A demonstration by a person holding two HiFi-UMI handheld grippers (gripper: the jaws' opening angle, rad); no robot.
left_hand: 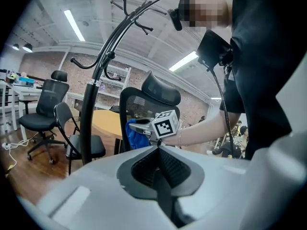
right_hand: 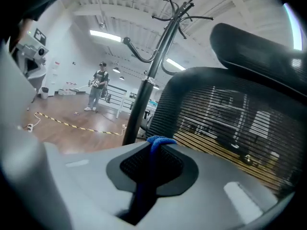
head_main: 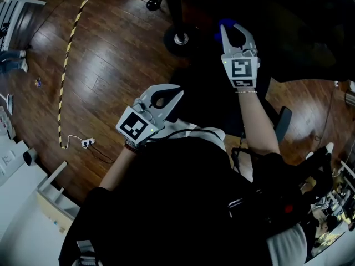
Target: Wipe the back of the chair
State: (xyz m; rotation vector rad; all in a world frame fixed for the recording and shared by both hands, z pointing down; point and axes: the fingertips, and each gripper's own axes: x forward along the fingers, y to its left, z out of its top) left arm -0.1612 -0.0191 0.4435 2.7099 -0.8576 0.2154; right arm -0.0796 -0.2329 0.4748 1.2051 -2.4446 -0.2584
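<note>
So the right gripper (head_main: 230,31) is clamped down on a blue cloth (right_hand: 156,142). In the right gripper view a fold of it pokes up between the jaws, low in the middle of the frame. The chair back (right_hand: 230,114) fills the right half of that view, black mesh with a headrest (right_hand: 259,47) above it, and the cloth looks close to the mesh. I can't tell whether it's actually touching. In the head view the chair is just a dark mass in the upper right with the right gripper reaching into it. The left gripper (left_hand: 158,150) has its jaws pressed together on nothing, sitting lower left of centre in the head view and doing no work. A coat rack (left_hand: 96,80) stands just beside the chair on the left of both gripper views. Handling-wise, my guess is the cloth is light and floppy, so the pinch on one fold is fine, but more of it needs to hang free to really wipe. The mesh probably gives a bit under pressure, and an office chair like this will likely swivel or roll if pushed. I'd brace the frame edge with the left one, never the mesh.
</note>
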